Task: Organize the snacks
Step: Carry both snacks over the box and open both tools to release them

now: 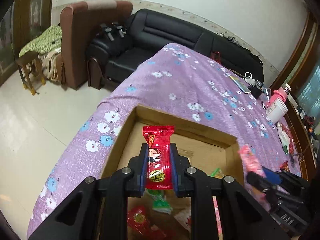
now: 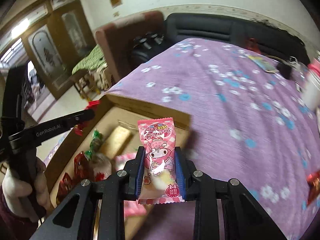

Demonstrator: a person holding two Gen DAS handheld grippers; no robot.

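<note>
A: Left gripper (image 1: 159, 164) pinches red snack packet (image 1: 158, 156), over cardboard box (image 1: 140, 116). Right gripper (image 2: 160, 170) clamps pink snack packet (image 2: 158, 156), at box's edge, over purple cloth (image 2: 230, 120).
B: Step?
A: Carrying, probably mid-sort. Box holds loose snacks (image 1: 160, 202).
B: Next?
A: Likely set each down with its kind, then release.

Snacks (image 1: 140, 218) in box (image 1: 128, 126) on table (image 1: 180, 76)

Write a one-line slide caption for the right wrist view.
Right gripper holds a pink snack packet between its fingers, above the cardboard box on the purple floral cloth.
</note>
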